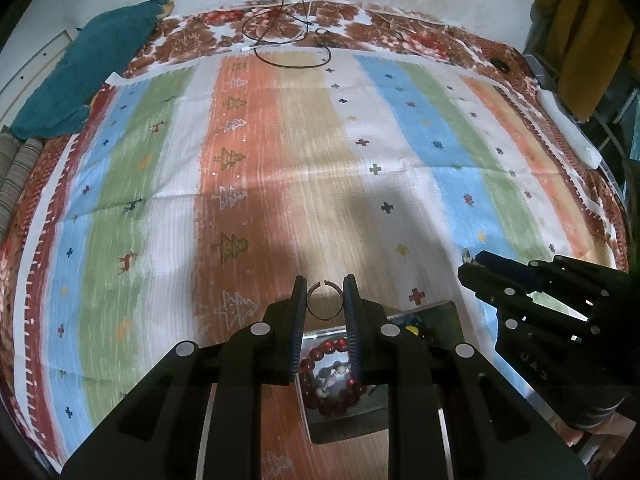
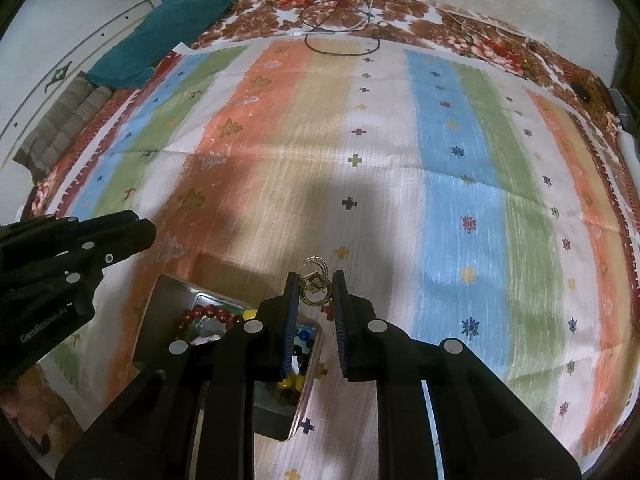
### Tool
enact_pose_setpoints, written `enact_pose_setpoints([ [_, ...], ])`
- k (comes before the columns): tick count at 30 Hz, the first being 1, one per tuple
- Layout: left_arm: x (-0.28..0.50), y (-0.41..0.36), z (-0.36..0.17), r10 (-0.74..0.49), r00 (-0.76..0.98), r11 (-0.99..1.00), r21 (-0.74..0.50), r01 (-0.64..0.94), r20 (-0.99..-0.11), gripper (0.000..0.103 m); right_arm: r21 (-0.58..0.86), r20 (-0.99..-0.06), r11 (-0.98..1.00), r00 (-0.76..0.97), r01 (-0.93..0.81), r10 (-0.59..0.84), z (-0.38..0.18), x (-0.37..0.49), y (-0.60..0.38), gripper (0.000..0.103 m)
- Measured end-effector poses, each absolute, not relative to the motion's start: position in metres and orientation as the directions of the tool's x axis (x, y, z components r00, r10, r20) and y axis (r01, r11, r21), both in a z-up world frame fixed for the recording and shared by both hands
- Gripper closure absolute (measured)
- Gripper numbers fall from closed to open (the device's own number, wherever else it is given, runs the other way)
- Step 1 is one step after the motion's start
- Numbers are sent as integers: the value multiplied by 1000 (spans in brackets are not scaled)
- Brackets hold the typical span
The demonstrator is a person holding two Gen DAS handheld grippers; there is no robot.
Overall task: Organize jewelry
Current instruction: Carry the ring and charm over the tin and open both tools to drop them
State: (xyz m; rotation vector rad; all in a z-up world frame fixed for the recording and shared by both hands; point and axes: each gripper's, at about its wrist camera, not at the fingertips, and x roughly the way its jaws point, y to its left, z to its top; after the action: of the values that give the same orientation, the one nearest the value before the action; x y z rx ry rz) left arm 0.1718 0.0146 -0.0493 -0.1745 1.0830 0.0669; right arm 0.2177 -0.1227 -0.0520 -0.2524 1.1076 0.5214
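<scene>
Left gripper (image 1: 325, 300) clamps 1 ring (image 1: 325, 300); right gripper (image 2: 316, 286) clamps 1 earring (image 2: 316, 280).

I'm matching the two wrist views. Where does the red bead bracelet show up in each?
Left wrist: red bead bracelet lies in the metal tray, bottom centre, behind the left gripper.
Right wrist: red bead bracelet at lower left, in the tray, left of the right gripper.
Shared landmark: teal cloth.

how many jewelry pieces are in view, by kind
open ring: 1, between the left jaws
hoop earrings: 1 bunch, between the right jaws
red bead bracelet: 1, in the metal tray
loose coloured beads: uncounted
total: 3 pieces
</scene>
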Motion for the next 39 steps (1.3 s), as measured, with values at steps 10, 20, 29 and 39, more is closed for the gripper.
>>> enact_pose_setpoints([
  [10, 149, 7, -38, -49, 499, 985, -123, -117, -865, 85, 67, -892, 835, 342, -547, 295, -46, 197, -123, 85],
  [20, 126, 0, -29, -58, 530, 988, -126, -94, -846, 85, 73, -883, 819, 344, -570, 318, -40, 178, -123, 85],
  [29, 124, 1, -30, -72, 523, 984, -147, -104, -850, 84, 90, -880, 813, 336, -575, 335, -40, 173, -124, 84],
  [39, 110, 6, -23, -62, 540, 979, -155, -129, -840, 76, 76, -874, 819, 358, -569, 330, -34, 162, -134, 66],
])
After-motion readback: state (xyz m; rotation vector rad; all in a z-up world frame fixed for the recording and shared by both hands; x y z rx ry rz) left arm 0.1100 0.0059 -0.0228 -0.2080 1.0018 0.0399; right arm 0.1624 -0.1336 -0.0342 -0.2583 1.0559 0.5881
